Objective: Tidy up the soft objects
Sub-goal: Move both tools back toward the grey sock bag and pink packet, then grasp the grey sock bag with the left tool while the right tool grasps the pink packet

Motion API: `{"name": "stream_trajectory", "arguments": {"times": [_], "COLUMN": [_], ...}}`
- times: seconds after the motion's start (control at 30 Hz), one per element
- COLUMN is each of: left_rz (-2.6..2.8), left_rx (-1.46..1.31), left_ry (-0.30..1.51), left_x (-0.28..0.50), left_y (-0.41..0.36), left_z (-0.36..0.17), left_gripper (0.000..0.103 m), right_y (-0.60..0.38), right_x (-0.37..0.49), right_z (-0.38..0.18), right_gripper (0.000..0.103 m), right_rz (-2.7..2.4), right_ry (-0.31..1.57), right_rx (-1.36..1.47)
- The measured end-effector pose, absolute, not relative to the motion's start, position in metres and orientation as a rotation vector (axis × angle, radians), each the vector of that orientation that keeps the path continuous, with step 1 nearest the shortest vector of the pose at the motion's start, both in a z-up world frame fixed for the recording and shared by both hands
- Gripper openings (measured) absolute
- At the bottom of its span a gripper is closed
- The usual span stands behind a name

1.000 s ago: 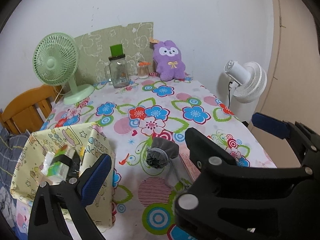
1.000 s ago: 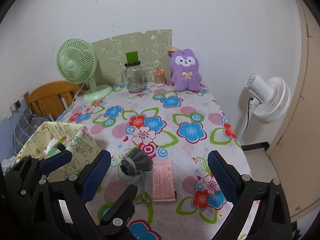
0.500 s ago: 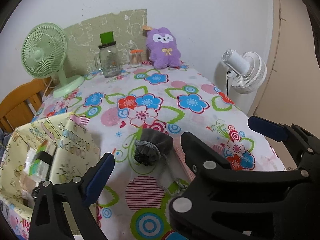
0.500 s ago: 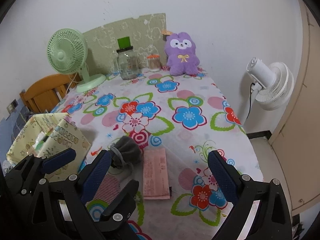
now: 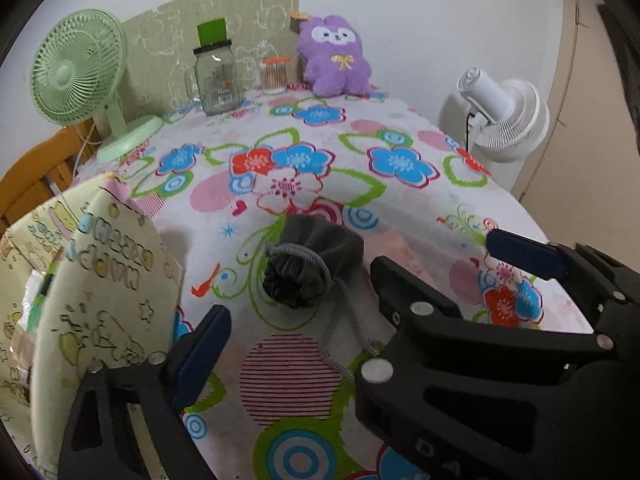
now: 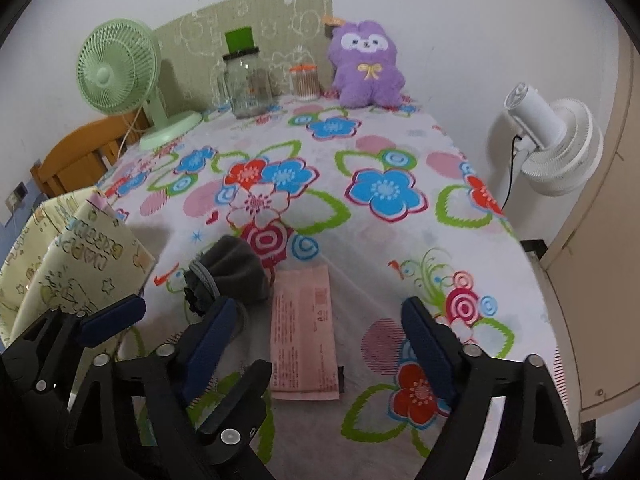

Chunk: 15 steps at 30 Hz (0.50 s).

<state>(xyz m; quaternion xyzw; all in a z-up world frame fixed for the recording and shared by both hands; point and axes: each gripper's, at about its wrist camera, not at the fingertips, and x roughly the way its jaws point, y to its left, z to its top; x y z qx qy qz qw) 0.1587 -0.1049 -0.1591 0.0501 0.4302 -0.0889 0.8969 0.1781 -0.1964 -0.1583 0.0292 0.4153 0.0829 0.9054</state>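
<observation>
From the left wrist, we had closed in: our left tool (image 5: 352, 276), released and empty, now framed one grey velvet drawstring pouch (image 5: 310, 264) just ahead on the desk, so pickup looked near. From the right wrist, our right tool (image 6: 320, 332) gaped over one pink paper slip (image 6: 304, 332).

Floral table (image 5: 360, 128), pouch (image 5: 312, 256), plush (image 5: 336, 60), fan (image 5: 80, 72)

Both grippers hovering side by side, jaws spread wide.
Left gripper (image 5: 360, 280) gaping with blue-padded fingers (image 5: 204, 344) far apart, gripping nothing; right gripper (image 6: 320, 332) likewise splayed, sitting just right of the left one, pads (image 6: 428, 344) facing inward.
</observation>
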Motion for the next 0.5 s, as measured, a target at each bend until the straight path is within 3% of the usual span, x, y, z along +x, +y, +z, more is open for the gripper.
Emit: {"name": "stream_trajectory", "arguments": {"times": [0.33,0.43,0.5], "left_rz": [-0.166,-0.168,-0.168], "left_rx": [0.090,0.095,0.102], "left_ry": [0.969,0.971,0.963], "left_x": [0.167,0.166,0.165], "left_y": [-0.099,-0.099,-0.100], "left_z": [-0.178,-0.180,-0.180], "left_gripper": [0.087,0.088,0.088], "right_y": [-0.188,-0.185,-0.185], "right_x": [0.191,0.191,0.191], "right_z": [-0.182,-0.182,-0.182], "right_gripper": [0.063,0.055,0.043], "right_rz": [0.202,0.195,0.186], "right_ry": [0.955,0.941,0.941], "right_rx": [0.074,0.041,0.019]}}
